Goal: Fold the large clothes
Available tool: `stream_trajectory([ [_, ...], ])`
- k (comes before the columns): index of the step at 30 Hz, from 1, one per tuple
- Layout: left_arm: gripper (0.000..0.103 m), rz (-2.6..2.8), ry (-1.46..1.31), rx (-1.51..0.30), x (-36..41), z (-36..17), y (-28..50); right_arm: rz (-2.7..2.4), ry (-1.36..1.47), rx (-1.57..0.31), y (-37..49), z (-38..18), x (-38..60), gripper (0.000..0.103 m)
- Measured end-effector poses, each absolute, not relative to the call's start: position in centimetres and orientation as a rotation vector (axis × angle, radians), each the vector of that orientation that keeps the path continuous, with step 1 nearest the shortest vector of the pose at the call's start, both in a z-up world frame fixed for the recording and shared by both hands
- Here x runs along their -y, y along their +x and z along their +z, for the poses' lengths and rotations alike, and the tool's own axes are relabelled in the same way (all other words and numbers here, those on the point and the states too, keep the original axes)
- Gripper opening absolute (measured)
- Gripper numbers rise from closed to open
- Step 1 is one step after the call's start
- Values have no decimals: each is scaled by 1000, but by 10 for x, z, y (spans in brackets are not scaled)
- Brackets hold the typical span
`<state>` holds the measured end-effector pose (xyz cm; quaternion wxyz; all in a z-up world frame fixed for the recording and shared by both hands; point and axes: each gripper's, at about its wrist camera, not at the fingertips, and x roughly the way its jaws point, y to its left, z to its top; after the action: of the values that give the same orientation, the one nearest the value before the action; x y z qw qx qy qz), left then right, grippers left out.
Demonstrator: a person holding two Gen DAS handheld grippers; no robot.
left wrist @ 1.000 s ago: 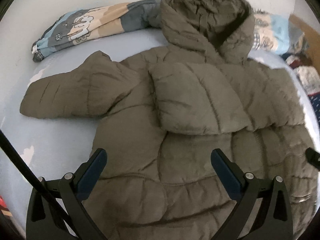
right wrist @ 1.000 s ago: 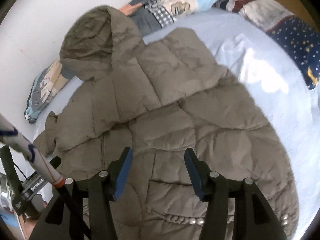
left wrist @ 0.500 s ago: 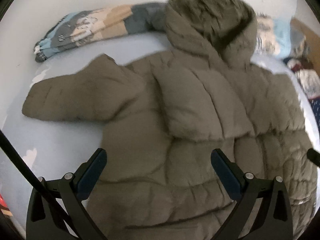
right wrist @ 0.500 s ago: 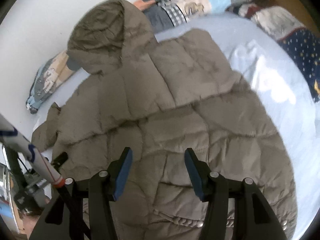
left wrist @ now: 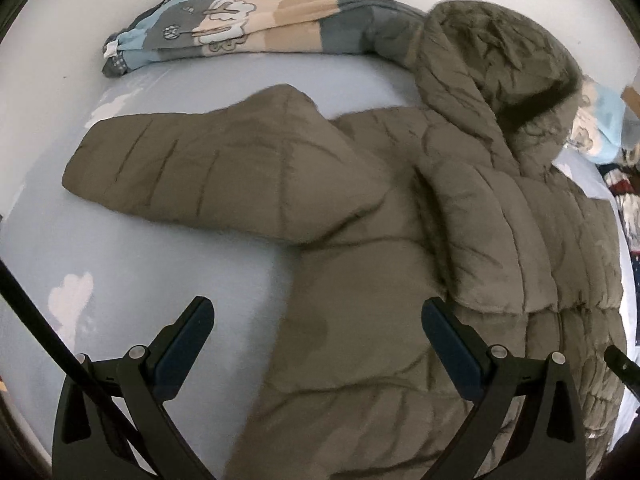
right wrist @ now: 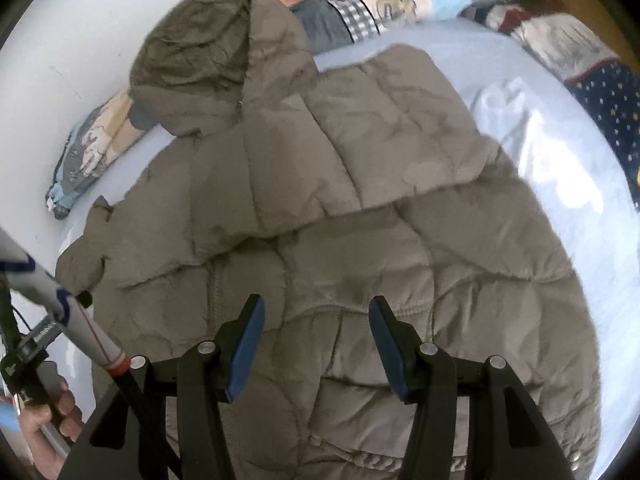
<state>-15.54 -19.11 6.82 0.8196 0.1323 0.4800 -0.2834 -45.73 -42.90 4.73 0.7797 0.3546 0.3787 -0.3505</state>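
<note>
Pale blue bedding covers the bed [left wrist: 168, 248], and a white wall fills the upper left of both views. Spread across the bed lies the task's garment, a large olive puffer jacket [left wrist: 380, 280], with its hood [left wrist: 492, 56] toward the top of the frame against the wall.

Judging by how it lies, the fold is partly done. One sleeve [right wrist: 360, 148] is already laid across the chest, seen in the centre of the right wrist view. The other sleeve [left wrist: 208, 168] stretches out flat toward the left of the left wrist view and appears to be what remains, along with folding the body and hood.

The left hand-held gripper [left wrist: 318, 348] hovers at the bottom of its frame with its jaws wide apart, gripping nothing. The right hand-held gripper [right wrist: 316, 344] hangs over the lower body of the jacket, jaws likewise apart and empty.

No containers are visible. A rolled patterned quilt [left wrist: 240, 28] lies along the wall at the top, and more clothes [right wrist: 580, 52] are heaped at the upper right.
</note>
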Motion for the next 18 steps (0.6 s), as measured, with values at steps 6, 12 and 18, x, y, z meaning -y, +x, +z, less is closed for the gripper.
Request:
stream_trajectory([
  [6,103,-511,149,-1052,144,71,-105,-769,792,-773,-468,55,436,59],
  [12,103,-398,-5,-1113,91,62,-56,-752,780,-772,-468,58,435,60],
  [18,103,-331,-102,-1069,43,64,-20,-718,704,-756,-458,70,422,60],
])
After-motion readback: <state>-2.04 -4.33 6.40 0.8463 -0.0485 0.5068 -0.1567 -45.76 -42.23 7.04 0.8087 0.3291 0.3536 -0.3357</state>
